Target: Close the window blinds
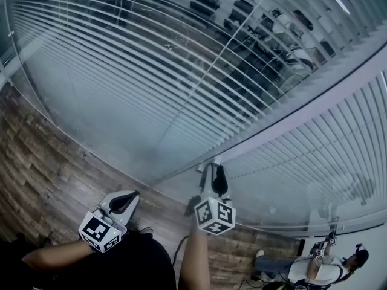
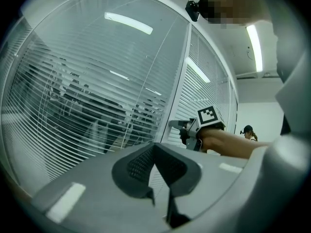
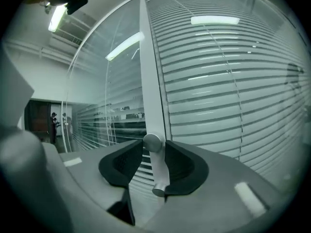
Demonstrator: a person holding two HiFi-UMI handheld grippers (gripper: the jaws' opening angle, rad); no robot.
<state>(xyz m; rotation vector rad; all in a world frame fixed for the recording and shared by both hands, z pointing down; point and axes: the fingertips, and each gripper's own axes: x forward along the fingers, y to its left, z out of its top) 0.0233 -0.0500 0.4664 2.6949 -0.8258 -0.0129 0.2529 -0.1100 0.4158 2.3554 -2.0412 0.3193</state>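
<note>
Left tool: my left tool [image 2: 155, 152] has its jaws together, with nothing between them.
Right tool: my right tool [image 3: 153, 148] has its jaws apart, astride the control lever [image 3: 157, 165]; the lever rests against the right-hand pad, clear of the other.
Frame post: the frame post [image 3: 151, 67] carries the lever, directly ahead of my right tool.
Blinds: the blinds [image 3: 218, 81] lie beyond both tools; slats right of the post are nearly flat, slats left of it are open.

A silver handle [image 3: 156, 169], a round knob with a short bar hanging from it, stands between the fingers [image 3: 183, 166] of the right gripper [image 3: 153, 144], close against the right-hand one. Right of the fingertips, the right blind [image 3: 218, 81] has white slats tilted nearly shut. The left blind [image 3: 104, 120] stands open.
</note>
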